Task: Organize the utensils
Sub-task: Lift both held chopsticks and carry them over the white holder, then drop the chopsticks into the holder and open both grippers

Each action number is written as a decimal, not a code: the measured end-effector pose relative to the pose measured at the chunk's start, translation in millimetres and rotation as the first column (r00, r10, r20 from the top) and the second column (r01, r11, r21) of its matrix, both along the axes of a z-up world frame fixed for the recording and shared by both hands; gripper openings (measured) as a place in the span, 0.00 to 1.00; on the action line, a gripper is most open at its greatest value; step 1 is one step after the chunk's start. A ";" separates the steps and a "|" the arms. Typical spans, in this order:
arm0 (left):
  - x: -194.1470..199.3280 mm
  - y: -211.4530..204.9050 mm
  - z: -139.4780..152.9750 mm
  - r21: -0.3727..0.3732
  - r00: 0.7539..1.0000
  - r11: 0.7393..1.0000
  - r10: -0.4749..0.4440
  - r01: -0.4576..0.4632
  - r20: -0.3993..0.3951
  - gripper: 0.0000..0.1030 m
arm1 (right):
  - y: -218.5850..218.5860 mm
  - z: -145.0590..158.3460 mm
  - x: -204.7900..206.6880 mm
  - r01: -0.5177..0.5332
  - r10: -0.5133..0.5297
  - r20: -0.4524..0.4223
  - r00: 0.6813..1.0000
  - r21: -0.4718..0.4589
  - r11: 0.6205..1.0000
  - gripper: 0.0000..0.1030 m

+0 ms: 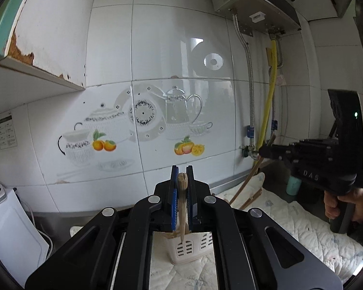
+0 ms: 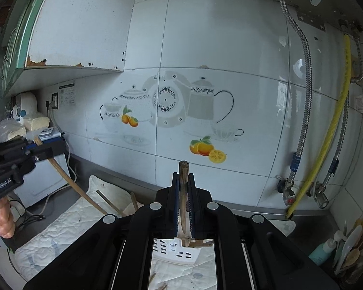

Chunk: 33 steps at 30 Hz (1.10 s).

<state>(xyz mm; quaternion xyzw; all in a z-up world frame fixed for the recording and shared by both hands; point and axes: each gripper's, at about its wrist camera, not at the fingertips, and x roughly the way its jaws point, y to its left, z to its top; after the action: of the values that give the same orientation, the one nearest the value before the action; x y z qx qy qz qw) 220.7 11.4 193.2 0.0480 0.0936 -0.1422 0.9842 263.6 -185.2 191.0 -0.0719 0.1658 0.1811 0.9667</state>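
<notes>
My left gripper is shut on the handle of a light wooden utensil that hangs down into a white slotted utensil holder on the quilted mat. My right gripper is shut on a darker wooden utensil handle that reaches down to the same white holder, where other wooden pieces rest at its rim. Each gripper shows in the other's view: the right one with its utensil, and the left one with a long curved wooden handle.
A white quilted mat covers the counter below the tiled wall. More wooden utensils lean near the wall. A white appliance with cables stands at the left. Pipes and a yellow hose run down at the right, near a teal bottle.
</notes>
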 end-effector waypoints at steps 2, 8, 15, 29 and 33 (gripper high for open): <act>7.4 -0.5 6.1 -0.012 1.000 1.000 0.003 -0.003 0.010 0.04 | 3.3 -9.8 10.2 0.014 -0.015 -0.019 1.000 -0.025 1.000 0.06; 33.8 -3.2 8.0 -0.033 1.000 0.999 0.019 -0.018 0.018 0.04 | -2.4 -35.9 29.6 0.025 -0.026 -0.076 0.997 -0.022 0.999 0.06; 69.2 -0.8 -18.2 -0.067 0.997 0.997 0.033 -0.038 -0.074 0.04 | -6.9 -53.8 41.8 0.035 -0.037 -0.120 0.992 -0.024 0.999 0.06; 96.4 1.0 -50.6 -0.090 0.984 0.995 0.029 -0.046 -0.174 0.08 | -21.4 -46.1 17.5 0.059 -0.059 -0.068 0.996 0.002 0.998 0.21; 92.0 3.8 -47.8 -0.118 0.985 0.992 0.027 -0.048 -0.171 0.19 | -28.7 -46.5 -11.0 0.055 -0.054 -0.050 0.997 0.021 0.998 0.21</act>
<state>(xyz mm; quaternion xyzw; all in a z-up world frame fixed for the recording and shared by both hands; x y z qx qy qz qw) 312.7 15.2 145.4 -0.0262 0.1686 -0.1327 0.9764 252.6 -213.9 144.4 -0.0522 0.1896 0.1581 0.9676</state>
